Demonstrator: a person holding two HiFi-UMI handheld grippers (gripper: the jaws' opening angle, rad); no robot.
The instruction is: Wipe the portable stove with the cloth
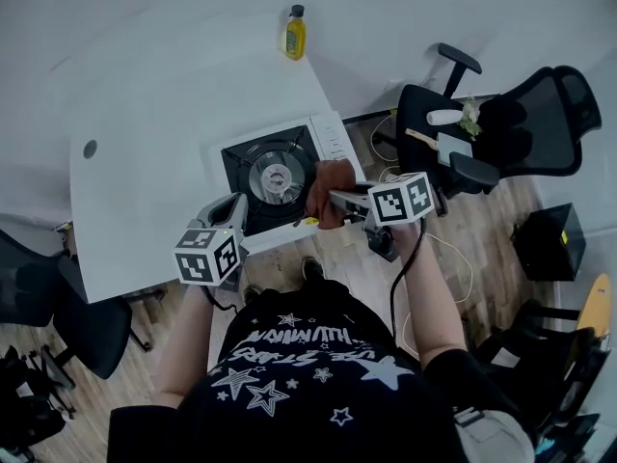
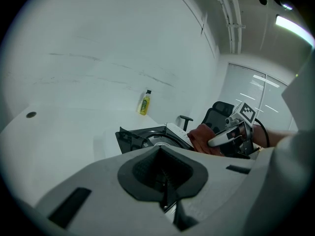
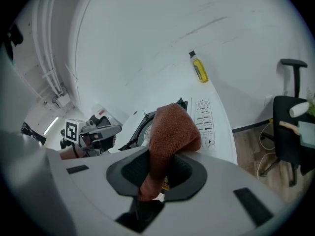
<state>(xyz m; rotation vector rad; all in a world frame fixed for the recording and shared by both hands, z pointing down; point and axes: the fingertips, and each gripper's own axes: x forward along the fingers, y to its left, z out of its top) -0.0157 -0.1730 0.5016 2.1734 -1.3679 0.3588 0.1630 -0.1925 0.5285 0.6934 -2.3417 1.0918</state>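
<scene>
**Right gripper** point(image 3: 156, 183): jaws were clamped on a folded brown cloth point(image 3: 171, 129), whose free fold stood up and forward out of the pads. **Left gripper** point(image 2: 164, 190): jaws were drawn together with nothing between them, and it hung just beside the stove's near left corner.

**Task object:** the portable stove point(image 1: 275, 177), a 1-burner unit with a dark top and a white control strip on its right, sat at the near right corner of the white tabletop point(image 1: 145, 162). Its front lay close along the tabletop's near edge.

**Governing relation:** the cloth was over the stove's right part, between the burner ring and the control strip; whether it touched the surface could not be told. The unwiped dark top extended leftward and away from the right gripper. The stove's long axis ran roughly left to right, parallel to the near edge. The right gripper was the nearer to the working surface and carried the cloth, so a stroke would probably run leftward across the burner, with the left gripper placed to steady the body.

**Surroundings:** 1 yellow bottle point(image 1: 294, 34) stood at the tabletop's far edge, well apart, and an office chair point(image 1: 521, 123) stood on the floor to the right.
</scene>
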